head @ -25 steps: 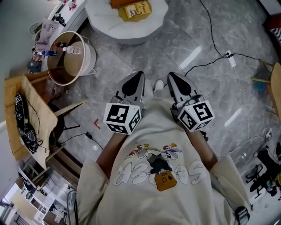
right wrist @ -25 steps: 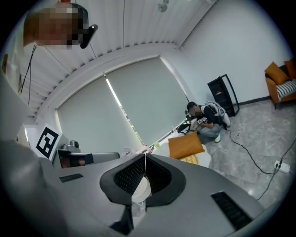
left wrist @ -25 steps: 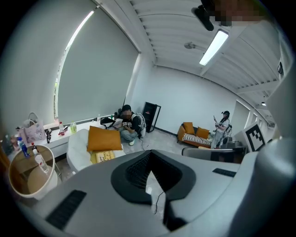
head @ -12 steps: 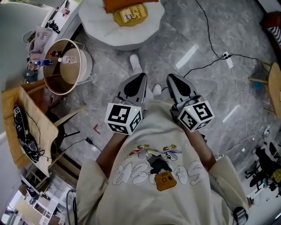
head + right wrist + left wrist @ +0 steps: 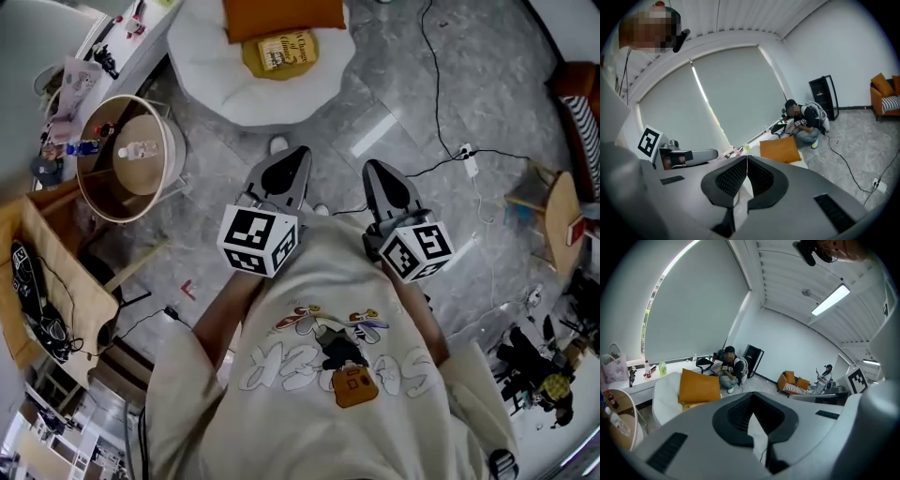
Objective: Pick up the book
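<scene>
The yellow book (image 5: 281, 52) lies on a white round seat (image 5: 211, 89), just below an orange cushion (image 5: 283, 14), at the top of the head view. My left gripper (image 5: 298, 155) and right gripper (image 5: 375, 171) are held side by side in front of my chest over the grey floor, still short of the seat. Both are shut with nothing between the jaws. In the left gripper view the left gripper (image 5: 753, 394) points toward the cushion (image 5: 698, 386), with a strip of the book (image 5: 691, 405) under it. In the right gripper view the right gripper (image 5: 746, 157) faces the cushion (image 5: 780, 150); the book is hidden there.
A round wooden side table (image 5: 127, 169) with bottles stands left of the seat. A cable and power strip (image 5: 466, 159) lie on the floor at the right. A person (image 5: 729, 373) sits on the floor behind the seat. An orange sofa (image 5: 794, 383) stands farther back.
Both grippers have moved forward toward the white seat, staying shut. The book and cushion have come further into the head view.
</scene>
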Tool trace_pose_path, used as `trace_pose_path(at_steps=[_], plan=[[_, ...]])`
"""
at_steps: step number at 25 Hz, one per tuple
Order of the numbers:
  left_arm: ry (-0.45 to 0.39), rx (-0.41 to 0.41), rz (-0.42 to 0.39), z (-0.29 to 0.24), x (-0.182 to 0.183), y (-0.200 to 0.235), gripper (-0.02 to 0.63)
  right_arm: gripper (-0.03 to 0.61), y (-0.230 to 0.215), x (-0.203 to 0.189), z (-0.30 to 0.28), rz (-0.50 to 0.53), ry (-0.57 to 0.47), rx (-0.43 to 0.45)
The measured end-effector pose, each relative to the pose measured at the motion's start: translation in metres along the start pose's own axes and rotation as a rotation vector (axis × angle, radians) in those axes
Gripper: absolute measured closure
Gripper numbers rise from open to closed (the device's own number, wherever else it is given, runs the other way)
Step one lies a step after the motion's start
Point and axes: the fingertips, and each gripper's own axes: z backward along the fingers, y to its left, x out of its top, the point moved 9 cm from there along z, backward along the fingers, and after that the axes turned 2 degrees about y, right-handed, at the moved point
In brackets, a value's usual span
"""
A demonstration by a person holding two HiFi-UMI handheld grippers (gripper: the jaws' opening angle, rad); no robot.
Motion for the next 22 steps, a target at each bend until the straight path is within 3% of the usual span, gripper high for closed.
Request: trace_pose_path(at_steps=[7,13,22], plan=[[-0.032,-0.008,-0.022,-0.038,0.056,0.071,0.609,0.554,-0.005,0.053,-0.091,0.109,0.033,-0.010],[-0.026,0.013,0.011,-0.059,0.081,0.128,0.609,0.554,-0.010,0.083,-0.149,0.121,0.068,-0.012],[0.033,0.068,0.053,-0.105,0.090,0.150,0.609,0.554,-0.053,0.112,-0.213,0.137,0.173,0.057]])
